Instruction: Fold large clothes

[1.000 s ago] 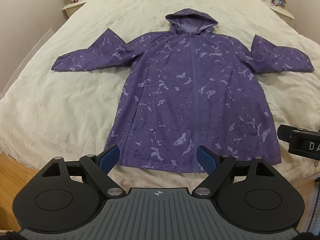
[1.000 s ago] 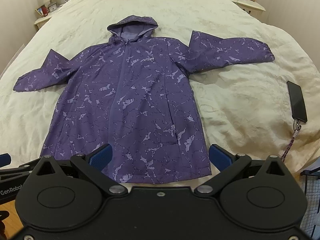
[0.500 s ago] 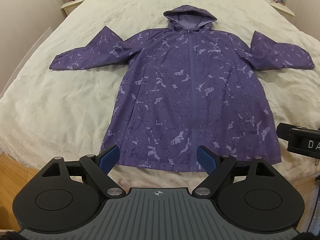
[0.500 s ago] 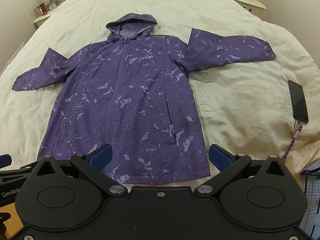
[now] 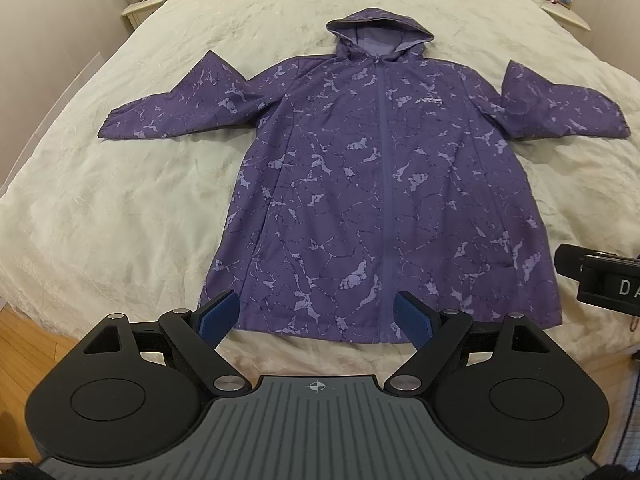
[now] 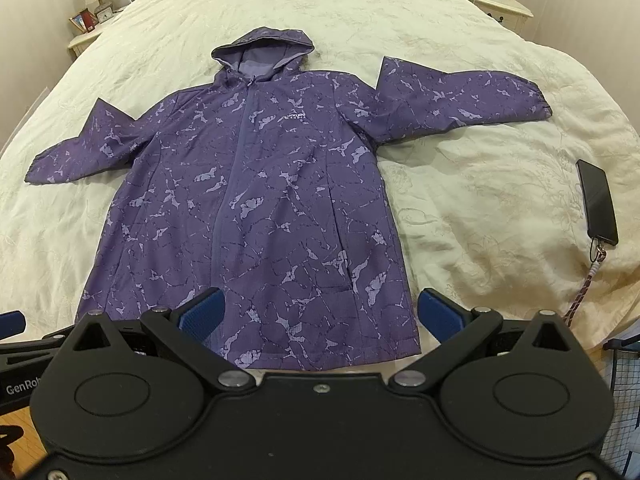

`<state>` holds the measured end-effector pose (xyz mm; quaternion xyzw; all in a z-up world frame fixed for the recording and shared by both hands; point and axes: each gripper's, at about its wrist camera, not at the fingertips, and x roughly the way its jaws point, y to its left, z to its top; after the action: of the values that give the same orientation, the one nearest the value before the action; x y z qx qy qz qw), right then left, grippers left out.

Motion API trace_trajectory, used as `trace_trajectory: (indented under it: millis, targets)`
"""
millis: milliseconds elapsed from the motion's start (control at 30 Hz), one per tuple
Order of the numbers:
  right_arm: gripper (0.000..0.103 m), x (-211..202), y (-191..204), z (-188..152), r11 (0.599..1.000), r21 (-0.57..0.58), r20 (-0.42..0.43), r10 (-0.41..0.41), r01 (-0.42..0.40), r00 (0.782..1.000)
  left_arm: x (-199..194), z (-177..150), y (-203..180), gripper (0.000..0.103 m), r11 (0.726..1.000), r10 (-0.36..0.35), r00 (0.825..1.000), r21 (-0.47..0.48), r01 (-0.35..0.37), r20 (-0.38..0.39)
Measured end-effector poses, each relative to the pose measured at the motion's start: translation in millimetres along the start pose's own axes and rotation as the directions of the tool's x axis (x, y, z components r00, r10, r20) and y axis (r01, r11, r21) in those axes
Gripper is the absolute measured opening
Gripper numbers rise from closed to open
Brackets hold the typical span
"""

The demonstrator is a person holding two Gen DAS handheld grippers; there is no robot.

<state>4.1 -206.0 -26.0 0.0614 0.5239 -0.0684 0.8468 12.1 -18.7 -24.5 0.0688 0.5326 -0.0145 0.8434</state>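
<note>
My left gripper (image 5: 316,316) and right gripper (image 6: 320,314), each black with blue padded fingers, hang spread wide and empty above the near hem of a long purple hooded rain jacket with a pale marbled print (image 5: 380,184). It lies flat, zipped and face up, on a cream quilted bedspread (image 5: 120,208), sleeves out to both sides. The thin shell looks light, limp and probably slippery, so I would pinch each cuff or hem corner firmly.

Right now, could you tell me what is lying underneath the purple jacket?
The purple jacket lies flat on the cream bedspread, which shows all around it. Whether anything else sits beneath the fabric cannot be seen.
</note>
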Motion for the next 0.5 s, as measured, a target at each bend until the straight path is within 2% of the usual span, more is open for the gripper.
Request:
trace_trajectory:
  millis: [500]
  targets:
    - [0.102,4.7,8.3,7.9,1.0,0.004,-0.001,0.021,-0.021,1.0,4.5,8.5,9.0,0.084,1.0,-0.008,1.0,-0.015,0.008,-0.007]
